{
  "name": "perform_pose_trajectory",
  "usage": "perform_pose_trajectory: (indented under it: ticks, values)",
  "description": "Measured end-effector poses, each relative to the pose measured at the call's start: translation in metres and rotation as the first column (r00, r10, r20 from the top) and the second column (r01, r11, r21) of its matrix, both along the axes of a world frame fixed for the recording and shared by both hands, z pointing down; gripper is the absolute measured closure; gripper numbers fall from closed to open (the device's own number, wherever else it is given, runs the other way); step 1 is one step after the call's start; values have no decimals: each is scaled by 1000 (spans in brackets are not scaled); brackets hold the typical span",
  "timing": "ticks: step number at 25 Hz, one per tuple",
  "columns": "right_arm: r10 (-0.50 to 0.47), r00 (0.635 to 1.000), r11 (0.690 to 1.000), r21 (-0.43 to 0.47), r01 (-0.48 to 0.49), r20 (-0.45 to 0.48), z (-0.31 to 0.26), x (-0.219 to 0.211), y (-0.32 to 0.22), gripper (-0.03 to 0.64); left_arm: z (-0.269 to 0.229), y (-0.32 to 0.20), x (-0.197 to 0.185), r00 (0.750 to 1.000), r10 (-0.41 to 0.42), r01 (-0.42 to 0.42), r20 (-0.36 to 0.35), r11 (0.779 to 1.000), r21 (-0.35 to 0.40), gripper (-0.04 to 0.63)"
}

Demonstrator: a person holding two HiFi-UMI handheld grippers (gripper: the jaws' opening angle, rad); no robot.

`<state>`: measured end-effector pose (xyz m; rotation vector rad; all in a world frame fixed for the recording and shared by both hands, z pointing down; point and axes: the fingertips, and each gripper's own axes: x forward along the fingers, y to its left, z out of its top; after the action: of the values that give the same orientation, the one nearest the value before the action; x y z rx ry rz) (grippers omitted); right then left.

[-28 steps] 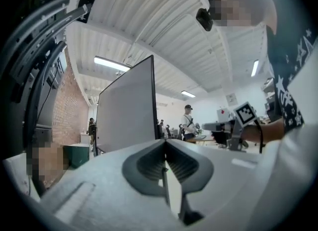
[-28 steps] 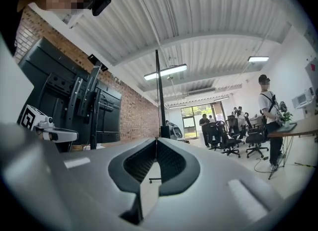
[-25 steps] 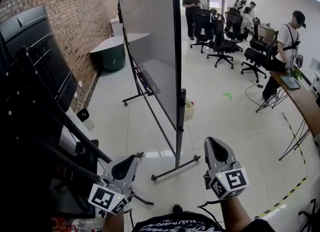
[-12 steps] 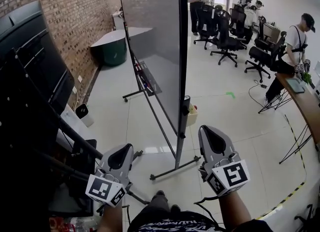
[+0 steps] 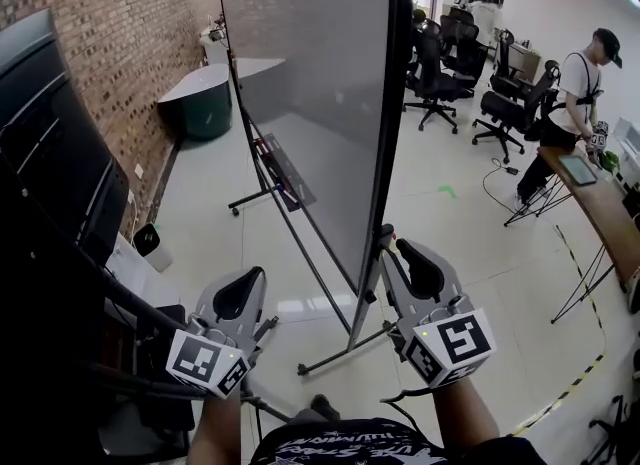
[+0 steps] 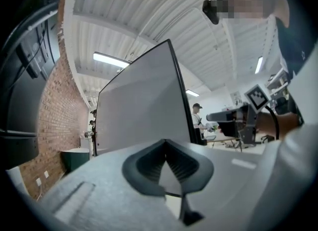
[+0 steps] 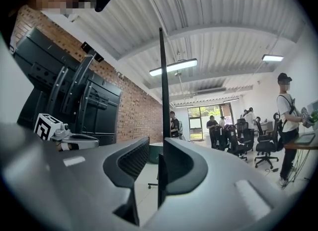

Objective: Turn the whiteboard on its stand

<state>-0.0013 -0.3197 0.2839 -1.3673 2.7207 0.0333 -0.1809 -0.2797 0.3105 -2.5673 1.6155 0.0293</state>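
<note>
Two claws face the whiteboard [image 5: 310,83], edge-on on its stand [image 5: 340,348]. Its near edge lies unclamped between the just-opening jaws of the right claw [image 5: 392,245]. The left claw [image 5: 256,273], pinched together, sits left of it. Apparently the grasp step; next likely calls for clamping, then swinging.

Brick wall [image 5: 130,43], black office chairs [image 5: 437,71], wooden desk [image 5: 603,211]

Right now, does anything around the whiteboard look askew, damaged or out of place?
Nothing stands out. The whiteboard sits in its stand with no visible damage, and the floor around it shows no spill. The right gripper, whose jaws have just been opening, has the board's dark edge between them, not clamped.
</note>
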Motion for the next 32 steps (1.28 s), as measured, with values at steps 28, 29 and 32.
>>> perform_pose_trajectory:
  ticks: [28, 29, 32]
  values:
    - [79, 996, 997, -20, -80, -38, -42, -40, -83, 436, -26, -92, 11, 989, 145, -145, 31, 989, 8, 591]
    - [71, 997, 997, -14, -71, -44, -42, -42, -85, 436, -26, -92, 12, 989, 144, -144, 33, 989, 7, 591]
    - [77, 995, 997, 5, -77, -62, -45, -44, -90, 436, -28, -94, 13, 989, 145, -145, 39, 989, 12, 591]
